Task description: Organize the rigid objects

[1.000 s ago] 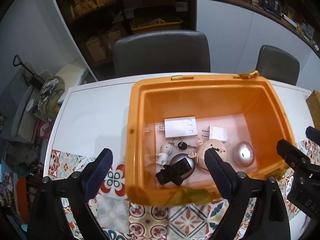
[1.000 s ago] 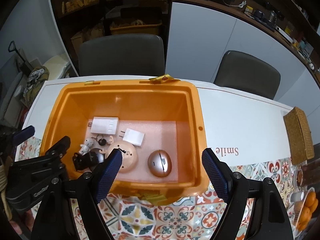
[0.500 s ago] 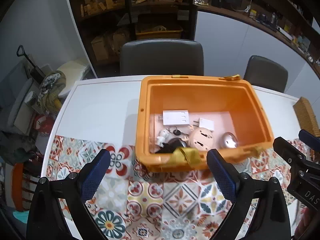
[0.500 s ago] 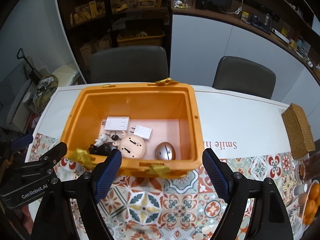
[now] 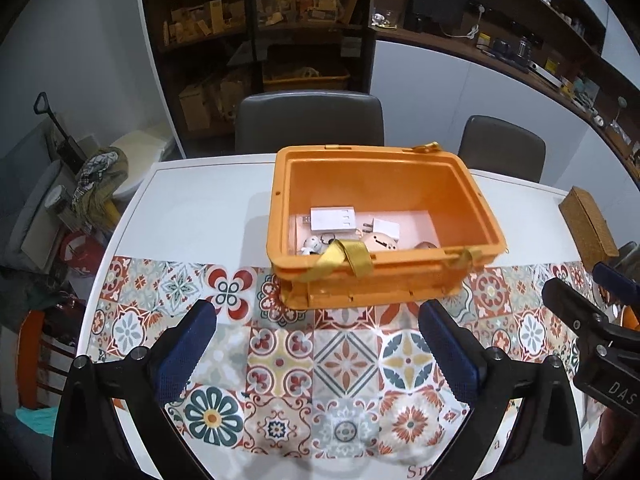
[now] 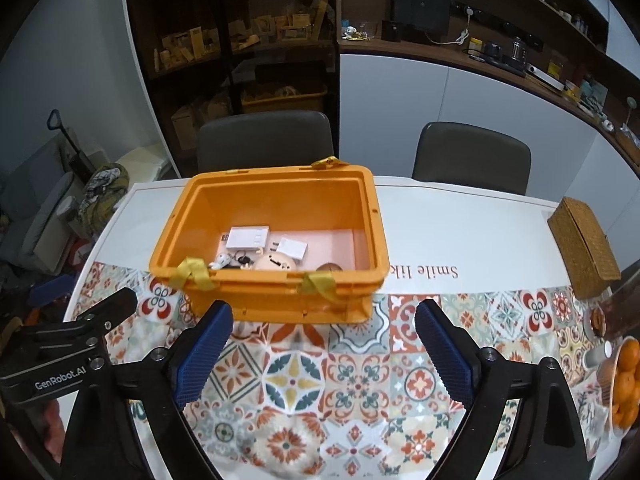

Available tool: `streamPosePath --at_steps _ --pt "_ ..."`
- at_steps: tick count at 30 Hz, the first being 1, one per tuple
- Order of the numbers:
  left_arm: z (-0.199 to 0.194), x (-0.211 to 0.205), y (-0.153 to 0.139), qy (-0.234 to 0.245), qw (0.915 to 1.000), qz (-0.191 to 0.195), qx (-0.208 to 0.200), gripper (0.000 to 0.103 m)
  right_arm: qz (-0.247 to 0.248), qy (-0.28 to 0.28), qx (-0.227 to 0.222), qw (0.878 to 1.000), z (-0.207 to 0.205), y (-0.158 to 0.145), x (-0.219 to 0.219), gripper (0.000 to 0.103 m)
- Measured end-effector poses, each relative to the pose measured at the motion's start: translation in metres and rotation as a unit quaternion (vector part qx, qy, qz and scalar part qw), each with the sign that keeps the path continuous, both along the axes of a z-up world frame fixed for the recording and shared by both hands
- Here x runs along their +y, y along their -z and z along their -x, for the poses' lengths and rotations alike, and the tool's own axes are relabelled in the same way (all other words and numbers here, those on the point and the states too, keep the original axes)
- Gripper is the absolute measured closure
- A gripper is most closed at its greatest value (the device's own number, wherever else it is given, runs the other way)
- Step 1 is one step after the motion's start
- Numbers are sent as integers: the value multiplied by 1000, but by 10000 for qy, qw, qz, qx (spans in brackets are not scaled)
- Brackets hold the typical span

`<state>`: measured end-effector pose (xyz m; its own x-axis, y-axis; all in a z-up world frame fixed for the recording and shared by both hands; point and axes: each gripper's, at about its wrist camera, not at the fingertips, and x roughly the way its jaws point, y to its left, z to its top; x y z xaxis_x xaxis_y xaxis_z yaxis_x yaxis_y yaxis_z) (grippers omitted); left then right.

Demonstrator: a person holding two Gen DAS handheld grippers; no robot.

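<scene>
An orange plastic bin [image 5: 384, 292] stands on the table, also in the right wrist view [image 6: 280, 300]. Inside lie a white power strip [image 5: 333, 218], a white plug adapter [image 5: 386, 227], a small white figurine [image 5: 312, 245], a beige round gadget [image 6: 276, 262] and a silver dome [image 6: 329, 267], partly hidden by the near wall. My left gripper [image 5: 320, 354] is open and empty, in front of the bin. My right gripper [image 6: 324, 354] is open and empty, also in front of the bin.
A patterned tile mat [image 5: 340, 360] covers the table's near part. A wicker box [image 6: 584, 244] lies at the right. A bowl of oranges [image 6: 624, 380] sits at the right edge. Two grey chairs [image 6: 266, 140] stand behind the table.
Both grippers have pulled back and up from over the bin. The bin now stands farther away, and the objects inside have not moved.
</scene>
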<state>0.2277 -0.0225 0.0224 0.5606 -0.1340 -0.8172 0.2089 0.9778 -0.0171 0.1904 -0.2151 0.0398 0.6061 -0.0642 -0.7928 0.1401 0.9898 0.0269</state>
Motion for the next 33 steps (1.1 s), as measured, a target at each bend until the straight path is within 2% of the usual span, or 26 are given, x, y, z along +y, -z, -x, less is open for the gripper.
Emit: streamPosePath --at_steps 10,21,33 --pt "40 4 -6 -124 9991 -188 -354 0 120 59 -106 9999 45 -2 2 10" --pt "77 6 -12 -67 9985 -167 -523 0 86 123 -85 9999 80 3 3 10" --pt "98 7 -8 13 9991 -93 -406 0 25 92 -20 10000 101 5 4 10"
